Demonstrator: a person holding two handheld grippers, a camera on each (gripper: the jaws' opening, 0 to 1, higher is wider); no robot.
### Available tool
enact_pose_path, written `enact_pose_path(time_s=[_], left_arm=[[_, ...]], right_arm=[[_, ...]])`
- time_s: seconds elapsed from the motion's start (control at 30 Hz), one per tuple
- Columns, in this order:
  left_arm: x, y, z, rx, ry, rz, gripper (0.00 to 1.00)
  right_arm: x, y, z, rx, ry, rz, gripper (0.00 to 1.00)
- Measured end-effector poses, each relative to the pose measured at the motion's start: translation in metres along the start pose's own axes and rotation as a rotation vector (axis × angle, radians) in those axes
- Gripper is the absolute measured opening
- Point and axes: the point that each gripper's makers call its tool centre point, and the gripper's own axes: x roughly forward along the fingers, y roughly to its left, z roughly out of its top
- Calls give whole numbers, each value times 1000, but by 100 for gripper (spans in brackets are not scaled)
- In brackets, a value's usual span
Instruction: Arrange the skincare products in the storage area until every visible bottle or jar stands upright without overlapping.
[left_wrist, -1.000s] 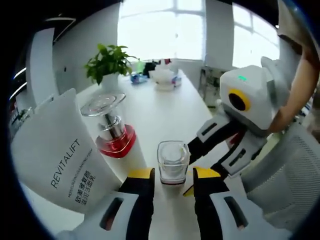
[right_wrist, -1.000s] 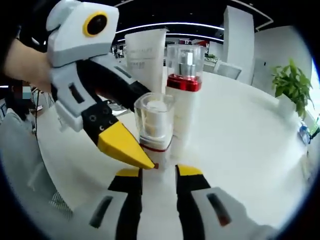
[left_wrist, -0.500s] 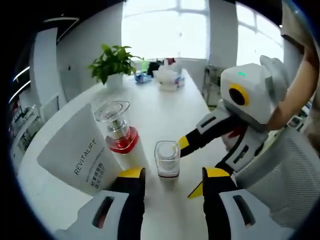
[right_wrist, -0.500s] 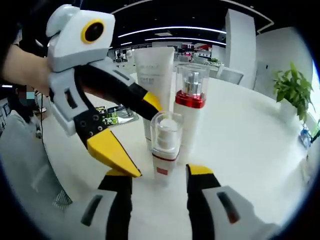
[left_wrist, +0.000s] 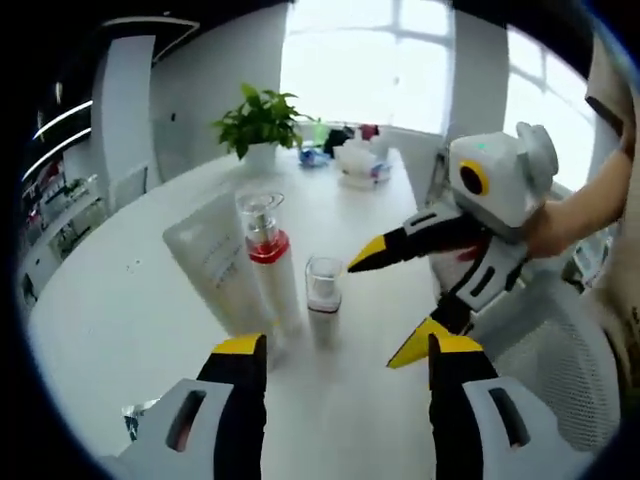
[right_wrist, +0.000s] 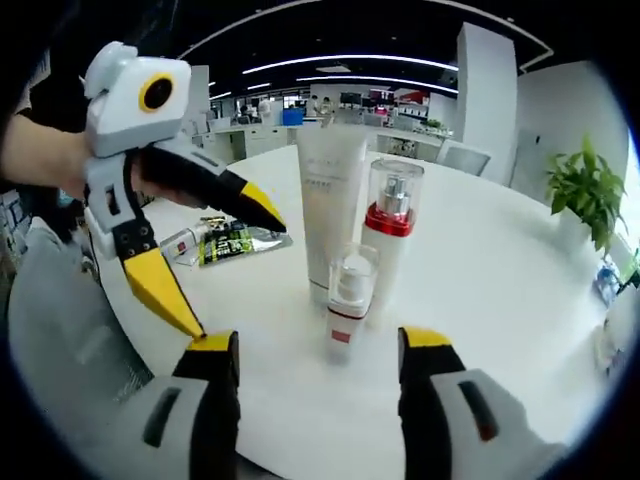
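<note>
Three skincare items stand upright and close together on the white table (left_wrist: 120, 320): a small bottle with a clear cap (left_wrist: 323, 297) (right_wrist: 350, 300), a tall white pump bottle with a red band (left_wrist: 268, 270) (right_wrist: 390, 240), and a white tube (left_wrist: 215, 265) (right_wrist: 332, 200) behind them. My left gripper (left_wrist: 347, 345) (right_wrist: 225, 262) is open, a short way back from the small bottle. My right gripper (right_wrist: 318, 342) (left_wrist: 392, 300) is open too, on the bottle's other side, holding nothing.
A potted plant (left_wrist: 262, 120) (right_wrist: 580, 180) and some small items (left_wrist: 355, 155) sit at the table's far end. Flat sachets (right_wrist: 225, 242) lie on the table beyond the left gripper. A mesh office chair (left_wrist: 560, 370) stands at the table edge.
Both grippers have drawn back from the small bottle and their jaws have spread wider. The three products stand where they were.
</note>
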Motion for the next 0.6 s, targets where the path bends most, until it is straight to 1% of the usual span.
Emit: enact_pose_path(time_s=[0.07, 0.1, 0.17, 0.27, 0.43, 0.47, 0.53, 0.6], left_arm=[[-10, -2, -6, -23, 0, 19, 70], [-16, -3, -12, -32, 7, 32, 72], [-23, -4, -19, -49, 12, 48, 73], [-40, -5, -32, -111, 12, 85, 76], [-66, -5, -47, -178, -7, 152, 82], [-71, -5, -50, -193, -9, 167, 83], [-84, -5, -56, -228, -25, 199, 85], [-95, -9, -61, -264, -48, 224, 86]], right_arm=[[-2, 3, 2, 16, -8, 3, 71], [-3, 4, 3, 19, -10, 3, 72], [-5, 5, 4, 21, -11, 2, 73], [-8, 9, 6, 31, -16, 4, 75], [-12, 20, 10, 56, -18, 21, 77], [-13, 23, 13, 67, -29, 26, 78], [-14, 28, 16, 85, -44, 37, 79], [-15, 33, 17, 93, -44, 47, 80]])
